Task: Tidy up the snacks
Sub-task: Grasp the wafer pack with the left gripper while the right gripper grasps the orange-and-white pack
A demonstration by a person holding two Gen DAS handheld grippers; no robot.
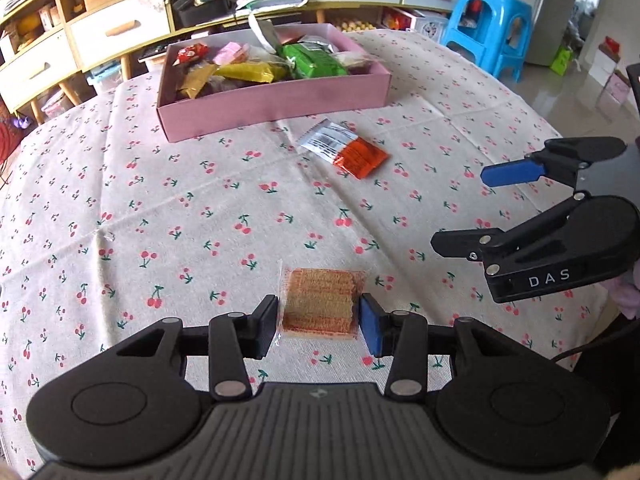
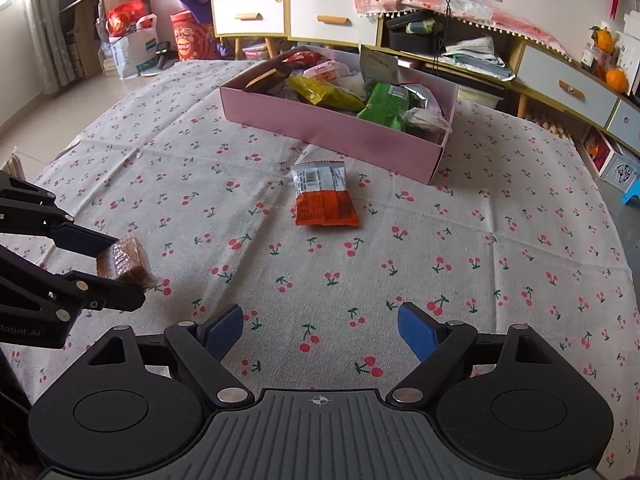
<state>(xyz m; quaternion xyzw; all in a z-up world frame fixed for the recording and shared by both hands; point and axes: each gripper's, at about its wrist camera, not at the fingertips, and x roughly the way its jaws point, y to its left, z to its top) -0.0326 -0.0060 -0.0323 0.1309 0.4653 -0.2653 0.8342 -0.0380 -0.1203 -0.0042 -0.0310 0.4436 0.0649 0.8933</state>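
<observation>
My left gripper [image 1: 318,320] is shut on a square brown wafer snack in a clear wrapper [image 1: 318,304], just above the cherry-print tablecloth. The right wrist view shows the same snack [image 2: 122,262] pinched between the left gripper's fingers at the left edge. My right gripper [image 2: 320,332] stands open over bare cloth with nothing between its blue pads; it also shows at the right of the left wrist view [image 1: 460,208]. An orange and silver packet [image 1: 348,152] [image 2: 324,196] lies flat mid-table. Behind it sits a pink box [image 1: 272,100] [image 2: 320,128] holding several snack packets.
The cherry-print tablecloth [image 1: 180,208] covers the whole table. Shelves with white drawers [image 2: 332,20] line the wall behind it. A blue plastic stool [image 1: 492,28] stands past the far right corner, and bags [image 2: 132,40] sit on the floor at the far left.
</observation>
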